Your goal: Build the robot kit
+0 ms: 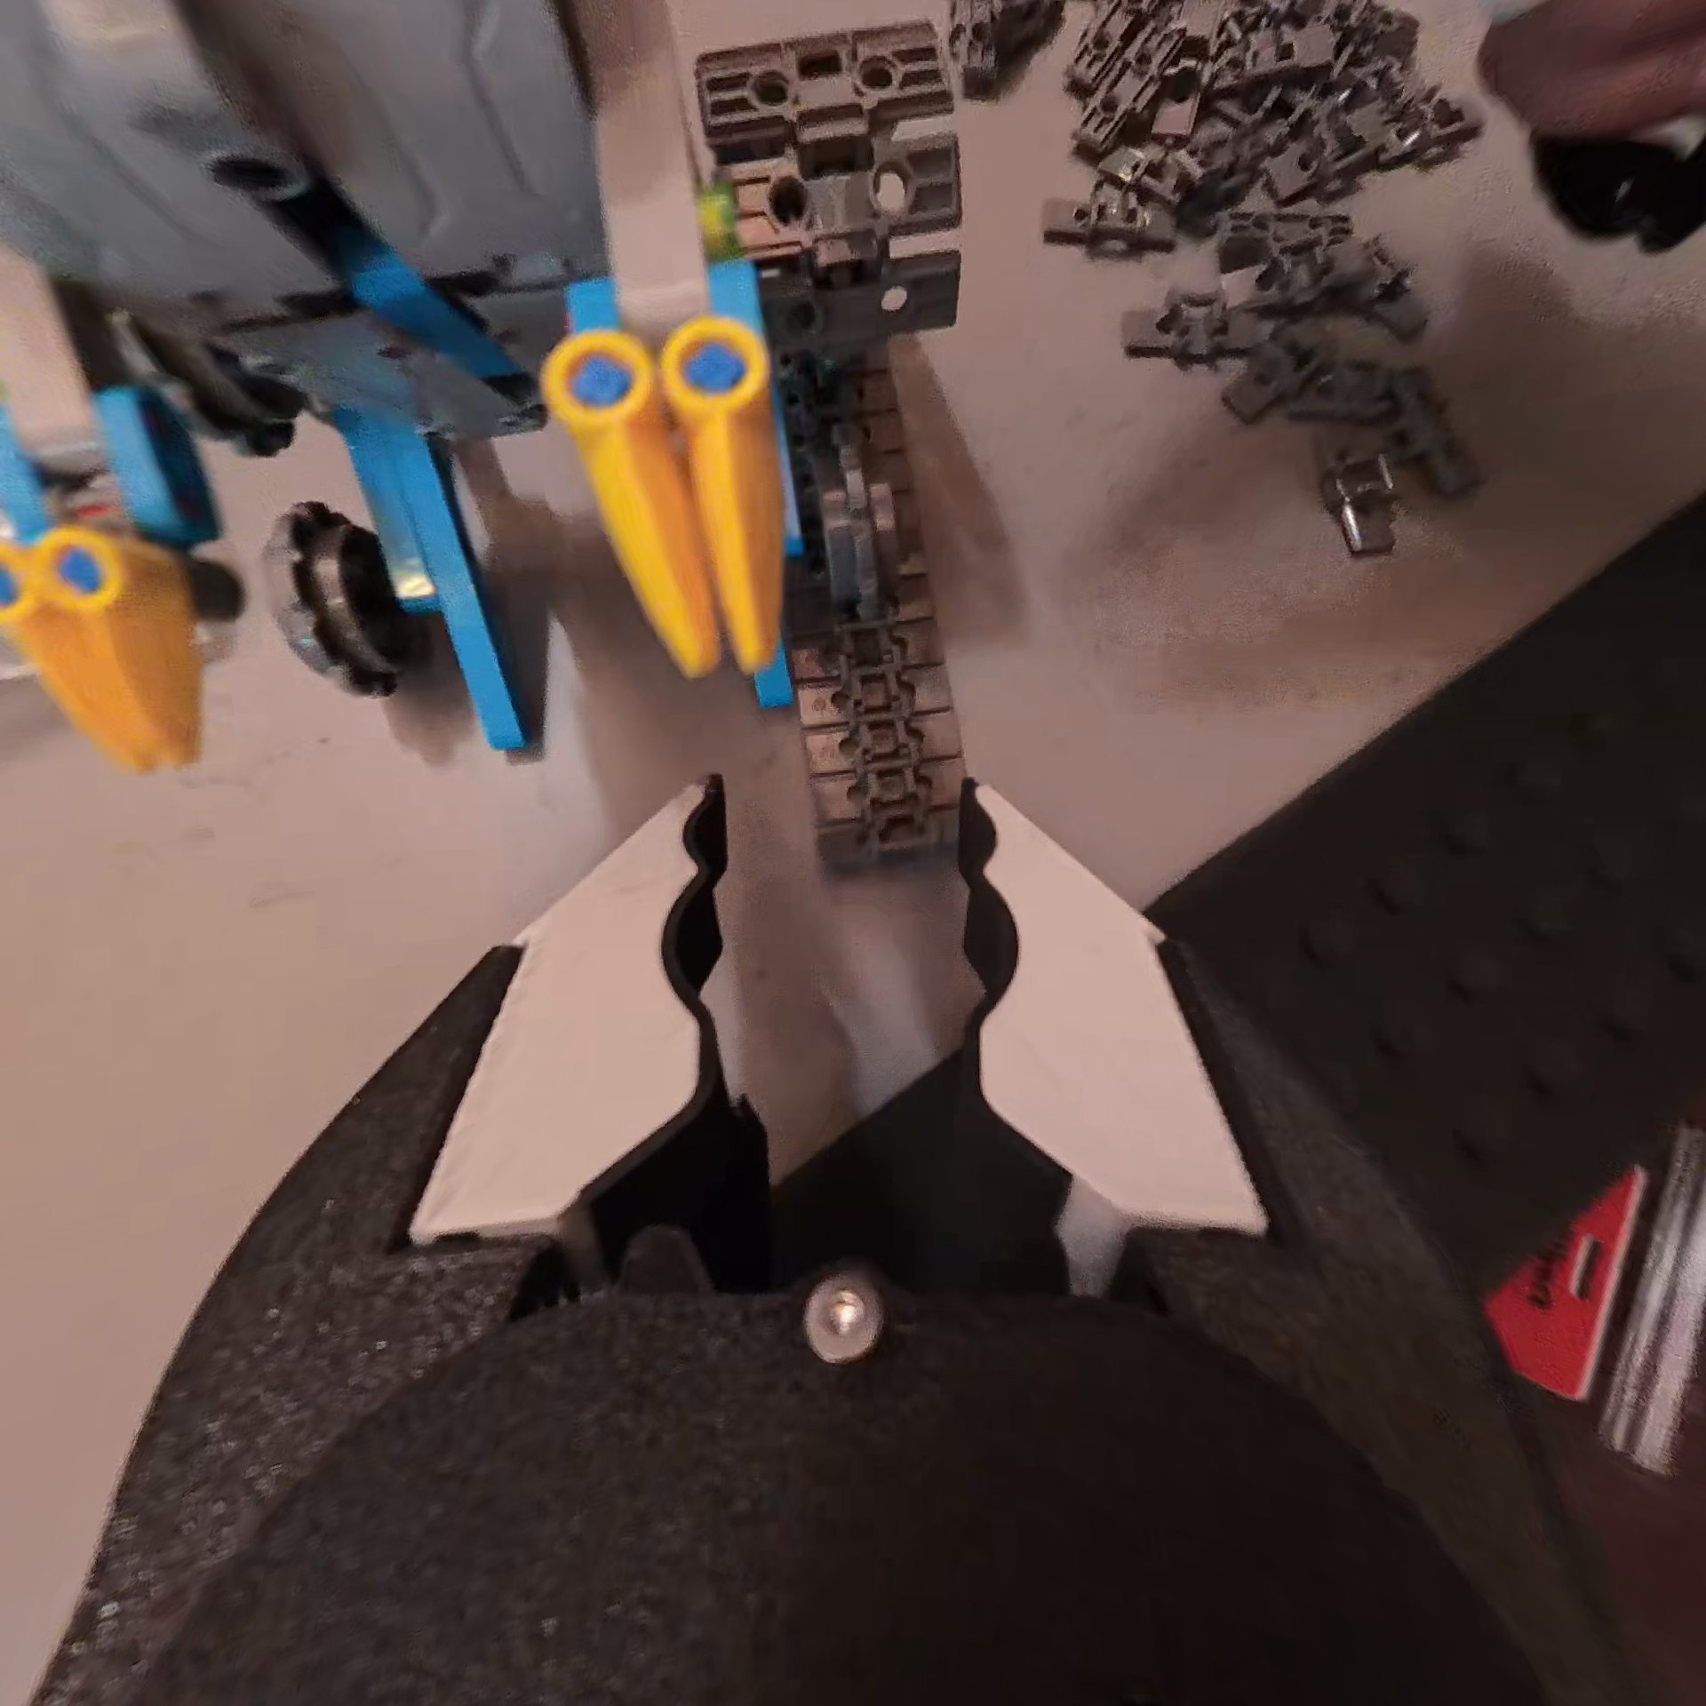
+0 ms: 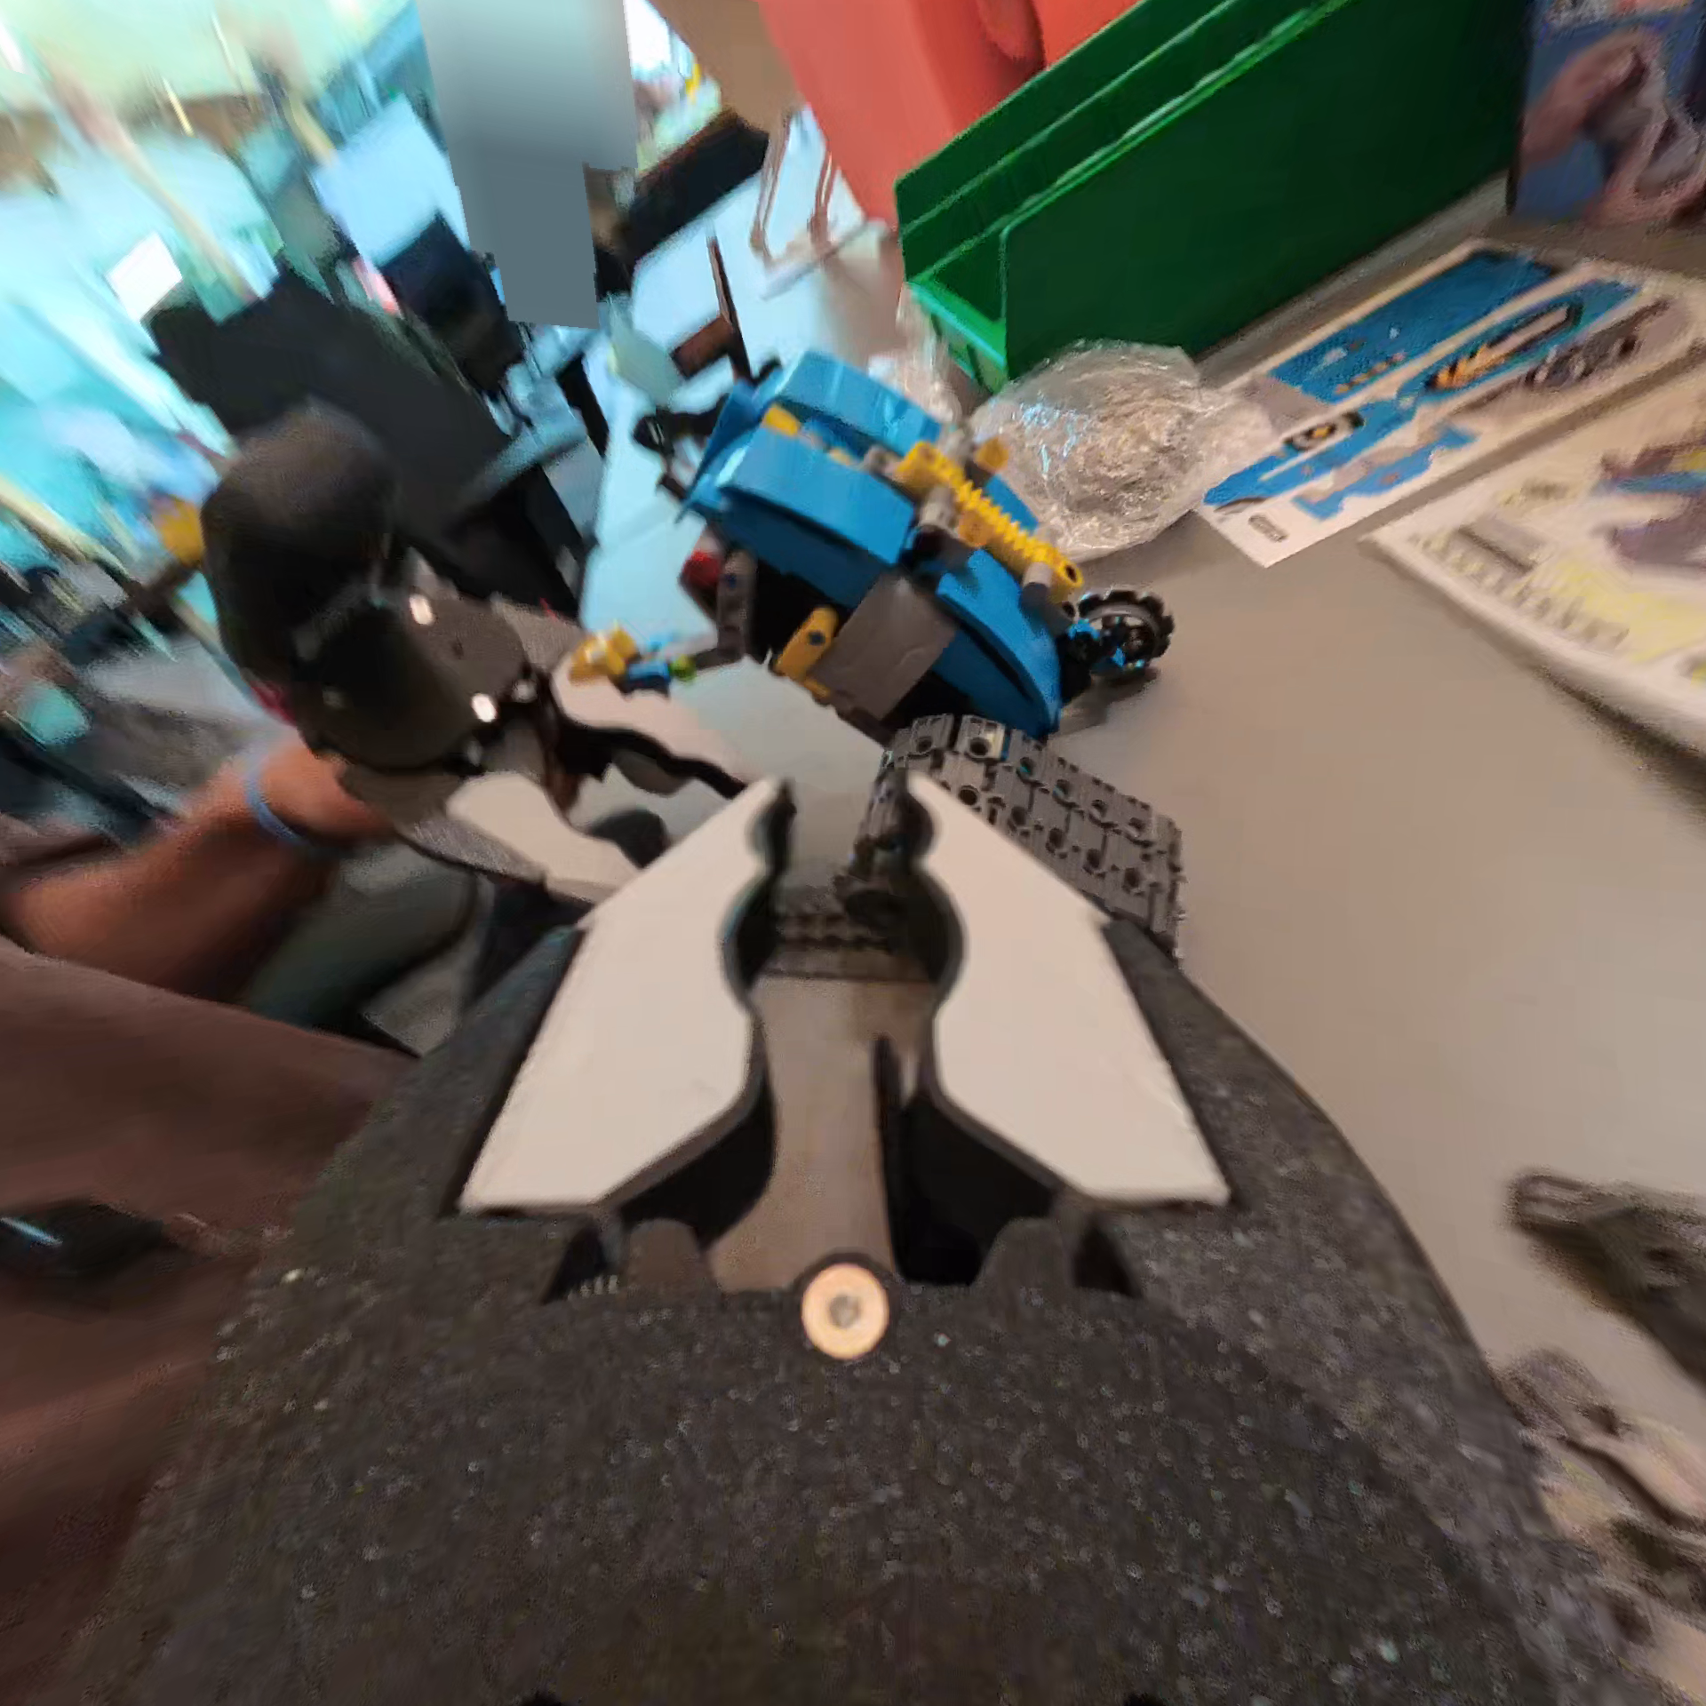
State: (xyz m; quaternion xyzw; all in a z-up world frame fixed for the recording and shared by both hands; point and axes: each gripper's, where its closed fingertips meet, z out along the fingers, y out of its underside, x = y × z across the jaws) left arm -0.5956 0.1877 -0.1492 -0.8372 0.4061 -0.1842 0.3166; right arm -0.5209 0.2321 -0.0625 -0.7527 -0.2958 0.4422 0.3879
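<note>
Toy vehicle (image 1: 388, 277) of blue and grey building bricks stands at the far left of the left wrist view, with two yellow tubes (image 1: 683, 489) pointing back toward the camera. Just right of the tubes a grey linked track (image 1: 877, 729) runs lengthwise toward the left hand-held gripper (image 1: 840, 812); its near end lies just ahead of the right fingertip and slightly right of the gap. That gripper's fingers stand apart and hold nothing. Farther right, loose grey track links (image 1: 1274, 231) are heaped on the pale table (image 1: 1154, 600), and a black studded mat (image 1: 1477, 923) covers the near right corner.

In the right wrist view the left hand-held gripper appears at left, near the vehicle's front. The right hand-held gripper (image 2: 849, 812) is also parted and empty; the track's raised end (image 2: 886, 831) stands between its fingertips, apparently untouched, while the belt stretches away rightward. The right gripper is the nearer to the track. Green bins (image 2: 1200, 212) and printed sheets (image 2: 1477, 388) lie beyond.
</note>
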